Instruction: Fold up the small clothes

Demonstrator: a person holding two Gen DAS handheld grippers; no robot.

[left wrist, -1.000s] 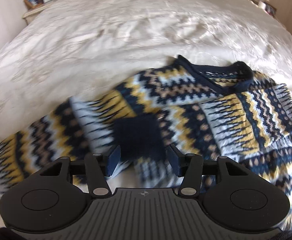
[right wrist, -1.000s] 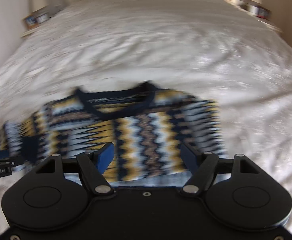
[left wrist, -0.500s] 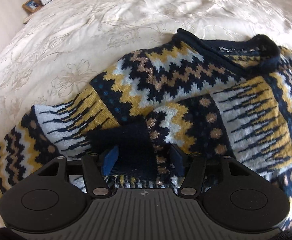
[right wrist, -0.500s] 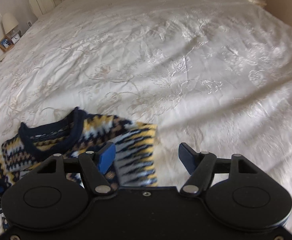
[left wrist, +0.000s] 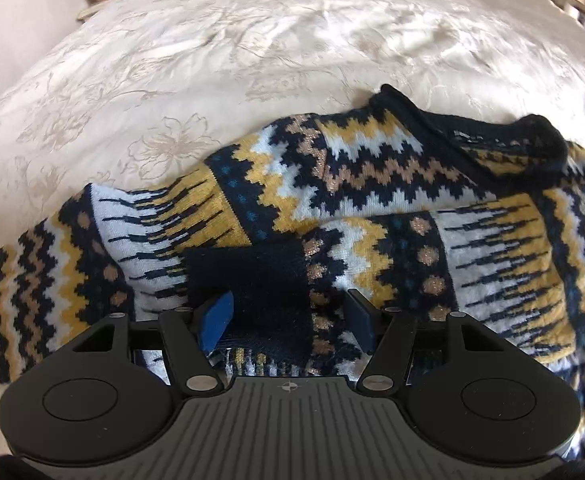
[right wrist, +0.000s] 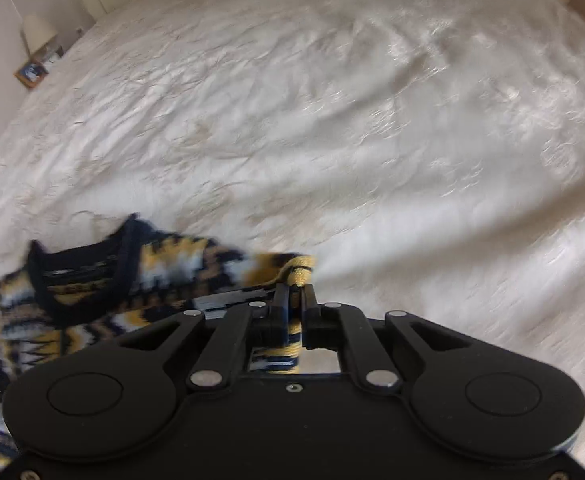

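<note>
The right gripper (right wrist: 297, 300) is pinching the sweater (right wrist: 140, 280) edge, the knit trailing toward nine o'clock. The left gripper (left wrist: 288, 318) is gaping wide astride the navy cuff (left wrist: 252, 280); the sweater's long axis is running nine-to-three across the bedspread (left wrist: 252, 48), neckline (left wrist: 472, 136) toward one o'clock.

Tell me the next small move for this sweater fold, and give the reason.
Probably close the left gripper on the navy cuff. Its jaws are open, straddling that cuff where the sleeve lies across the sweater, while the right gripper is already pinching a sweater edge. Both sides need a grip before folding.
</note>
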